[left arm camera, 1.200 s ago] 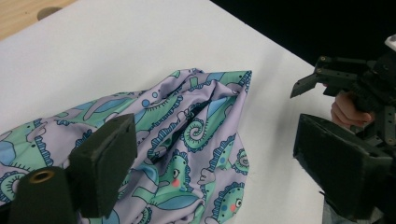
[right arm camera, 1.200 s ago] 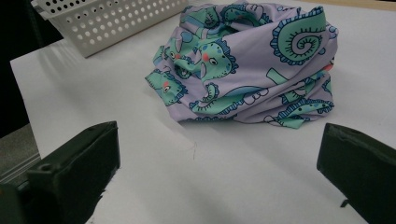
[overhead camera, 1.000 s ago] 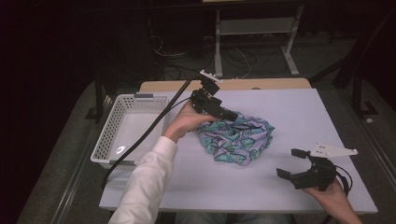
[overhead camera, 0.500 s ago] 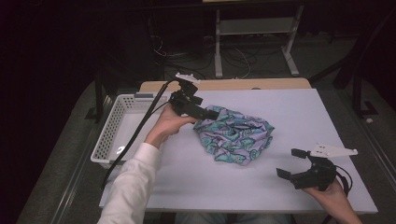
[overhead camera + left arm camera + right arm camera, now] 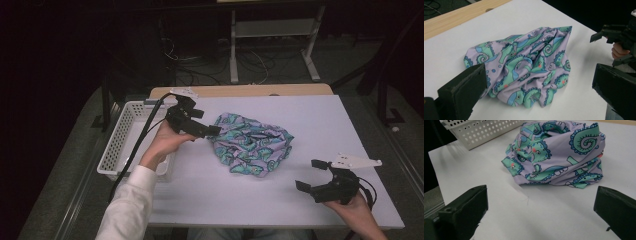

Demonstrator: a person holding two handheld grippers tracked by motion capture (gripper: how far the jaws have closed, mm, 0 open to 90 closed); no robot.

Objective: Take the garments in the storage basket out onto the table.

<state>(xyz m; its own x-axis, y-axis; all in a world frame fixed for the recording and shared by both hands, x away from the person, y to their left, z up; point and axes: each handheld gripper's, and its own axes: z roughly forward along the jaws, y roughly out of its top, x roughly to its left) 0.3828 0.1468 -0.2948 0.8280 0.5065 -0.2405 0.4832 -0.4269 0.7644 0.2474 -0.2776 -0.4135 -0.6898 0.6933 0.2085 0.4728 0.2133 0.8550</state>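
Observation:
A crumpled lilac cloth [image 5: 252, 145] printed with teal seahorses lies bunched near the middle of the white table [image 5: 310, 120]. My left gripper [image 5: 206, 122] hovers at the cloth's left edge, jaws open and holding nothing. In the left gripper view its jaws stand wide apart around the cloth [image 5: 524, 67], open left gripper [image 5: 539, 73]. My right gripper [image 5: 306, 174] stays near the front right of the table, open and well clear of the cloth. In the right gripper view the cloth [image 5: 559, 152] lies ahead of the open right gripper [image 5: 541, 195].
A white perforated basket [image 5: 120, 145] sits at the table's left edge, basket [image 5: 481, 130] beyond the cloth in the right gripper view. A wooden strip [image 5: 250, 91] runs along the far edge. The right gripper [image 5: 614, 35] shows far off in the left gripper view.
My left gripper has drawn back leftward from over the cloth's top to its left edge. The cloth stays bunched in place. The right gripper has not moved.

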